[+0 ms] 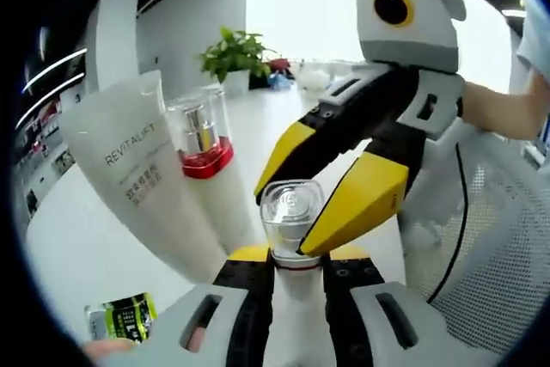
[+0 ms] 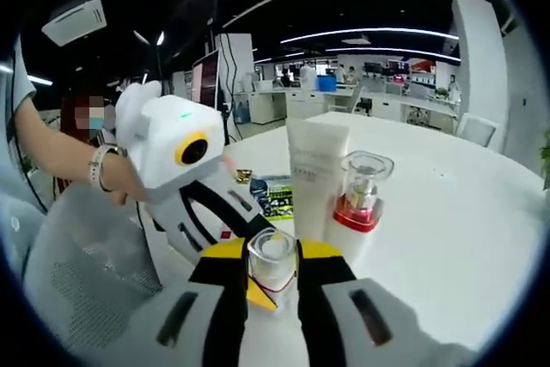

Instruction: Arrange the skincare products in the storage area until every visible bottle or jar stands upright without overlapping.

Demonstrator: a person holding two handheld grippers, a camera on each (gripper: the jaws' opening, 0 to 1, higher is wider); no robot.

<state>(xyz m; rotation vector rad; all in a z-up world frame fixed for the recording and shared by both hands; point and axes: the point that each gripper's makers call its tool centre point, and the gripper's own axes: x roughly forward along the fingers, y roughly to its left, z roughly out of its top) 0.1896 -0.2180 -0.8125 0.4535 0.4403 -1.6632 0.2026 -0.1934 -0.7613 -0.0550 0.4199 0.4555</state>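
Between both tools: small clear-capped bottle (image 1: 290, 212), long axis running straight out along the left tool (image 1: 288, 255), whose jaws clamp its body; right tool (image 1: 322, 204) pinches the cap from the other side. Beyond it on the white table (image 1: 77, 247), white tube (image 1: 142, 174) and red-collared pump bottle (image 1: 206, 148) stand upright, touching.

From my remote station: body of the clear-capped bottle (image 1: 290, 212) hidden between jaws in the left gripper view; I can't confirm its label. Small green packet (image 1: 123, 319) partly cut off at lower edge, print unreadable. Tube (image 2: 316, 176) lettering too small in the right gripper view. Pump bottle (image 2: 359, 195) base hidden behind the right gripper (image 2: 273, 277).
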